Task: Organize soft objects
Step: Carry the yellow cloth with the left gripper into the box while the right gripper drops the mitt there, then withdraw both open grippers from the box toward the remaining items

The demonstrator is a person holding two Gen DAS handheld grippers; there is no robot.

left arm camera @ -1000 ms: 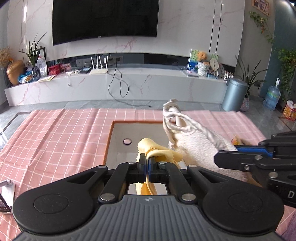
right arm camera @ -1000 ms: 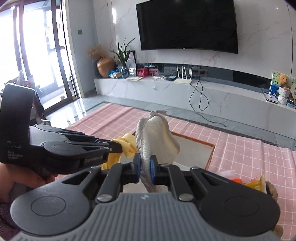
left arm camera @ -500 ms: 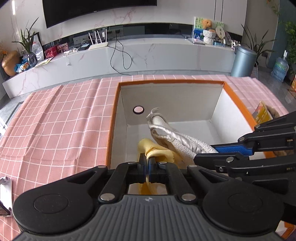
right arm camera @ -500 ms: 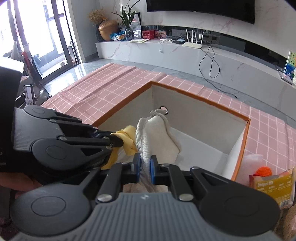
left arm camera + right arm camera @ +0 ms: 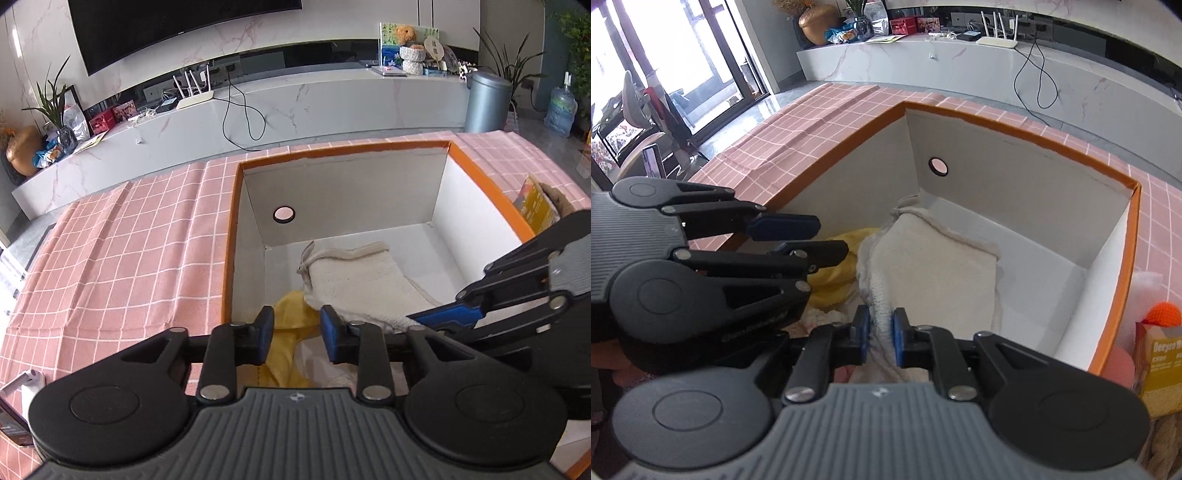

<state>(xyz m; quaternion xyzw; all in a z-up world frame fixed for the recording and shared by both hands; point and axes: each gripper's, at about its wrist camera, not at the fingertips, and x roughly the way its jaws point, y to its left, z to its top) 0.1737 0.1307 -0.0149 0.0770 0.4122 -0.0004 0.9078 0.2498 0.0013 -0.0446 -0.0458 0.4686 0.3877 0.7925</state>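
Jaws of the left gripper are standing apart over the yellow cloth, gripping nothing; the cloth is lying in the box at its near-left corner, its lower part hiding behind the gripper body. Beside it the white towel is lying flat on the box floor, and the right gripper's tip is reaching in from the right.

From the right wrist, the right gripper is pinching the towel's near edge between narrowly parted pads. The left gripper is hovering over the half-hidden yellow cloth. An orange ball is sitting outside the box, partly cut off.
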